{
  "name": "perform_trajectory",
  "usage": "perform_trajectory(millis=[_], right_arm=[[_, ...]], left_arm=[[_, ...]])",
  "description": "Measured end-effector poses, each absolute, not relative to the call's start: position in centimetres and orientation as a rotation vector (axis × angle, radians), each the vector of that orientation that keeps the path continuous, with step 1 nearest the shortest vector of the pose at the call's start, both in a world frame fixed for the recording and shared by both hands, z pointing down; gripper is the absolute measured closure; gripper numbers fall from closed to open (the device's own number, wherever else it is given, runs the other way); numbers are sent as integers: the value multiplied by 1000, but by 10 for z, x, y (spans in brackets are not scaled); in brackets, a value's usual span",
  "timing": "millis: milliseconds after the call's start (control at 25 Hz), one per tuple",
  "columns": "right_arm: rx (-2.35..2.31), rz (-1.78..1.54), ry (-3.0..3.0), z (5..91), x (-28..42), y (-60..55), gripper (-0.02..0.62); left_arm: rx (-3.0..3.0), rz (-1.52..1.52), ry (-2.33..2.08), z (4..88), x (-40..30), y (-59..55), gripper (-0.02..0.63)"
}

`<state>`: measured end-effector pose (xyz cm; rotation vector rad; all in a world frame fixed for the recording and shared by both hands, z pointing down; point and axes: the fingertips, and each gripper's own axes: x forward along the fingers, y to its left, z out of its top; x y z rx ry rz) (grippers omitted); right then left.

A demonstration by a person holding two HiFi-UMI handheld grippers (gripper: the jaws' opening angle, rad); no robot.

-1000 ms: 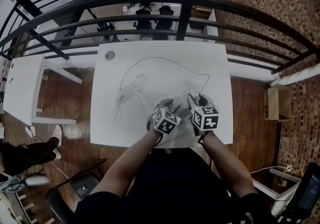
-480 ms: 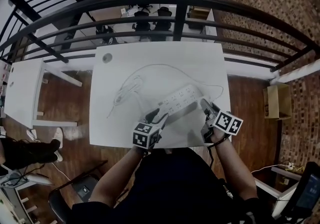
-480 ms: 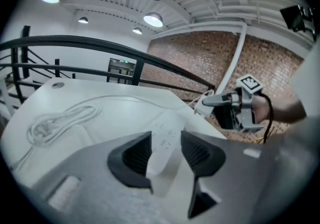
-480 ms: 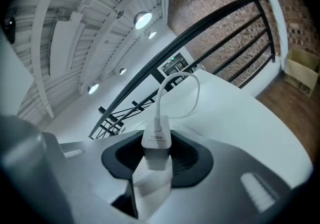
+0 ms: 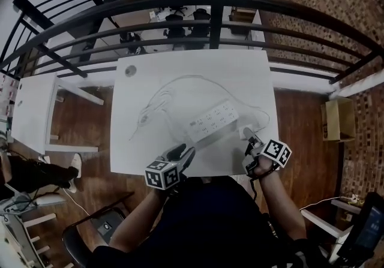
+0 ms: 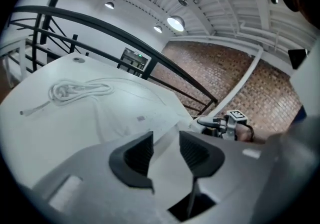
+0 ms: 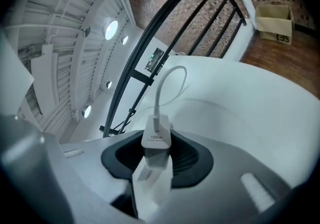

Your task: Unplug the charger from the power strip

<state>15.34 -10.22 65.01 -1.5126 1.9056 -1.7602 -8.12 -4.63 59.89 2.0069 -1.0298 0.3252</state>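
Two grippers: both are held over the near edge of the table [image 5: 180, 75], well apart from each other, each carrying a marker cube [image 5: 159, 175].
Left gripper [image 6: 165, 150]: jaws stand apart with nothing between them. They have just been closing a little, and the pads press on nothing. Only bare table surface shows through the gap.
Right gripper [image 7: 156, 160]: jaws are clamped on the charger [image 7: 156, 138], one dark ribbed pad against each side.
Charger: white block with "100W" printed on its far end. It stands between the pads, out of the power strip [image 5: 211, 121] and clear of it, near the table's near right corner.
Charger cable [image 7: 162, 87]: white, plugged into the far face of the charger. It rises in an arc and bends over toward the table surface.
Power strip: white and long, lying diagonally at mid-table with its sockets facing up. It is farther from the person than both grippers.
Coiled cable [image 5: 150, 111]: a loose white bundle on the table, left of the power strip.
Railing [image 5: 210, 3]: dark metal bars beyond the table's far edge.
Cardboard box [image 5: 336, 120]: on the wooden floor, right of the table.
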Motion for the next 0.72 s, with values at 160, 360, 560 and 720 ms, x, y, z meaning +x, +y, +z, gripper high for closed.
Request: perform_trajectory(millis=[160, 360, 560, 720], right_arm=[[-1516, -1813, 1880, 666, 155, -95, 452], [-1561, -1867, 1933, 681, 155, -86, 452], [-1558, -1899, 1950, 691, 155, -81, 451], [-1590, -1880, 1993, 691, 156, -81, 436]], left_arm=[[2021, 336, -1049, 593, -75, -52, 439], [2030, 335, -1064, 588, -66, -55, 439], [2015, 344, -1071, 590, -64, -52, 439], [2004, 345, -1082, 592, -68, -50, 439]])
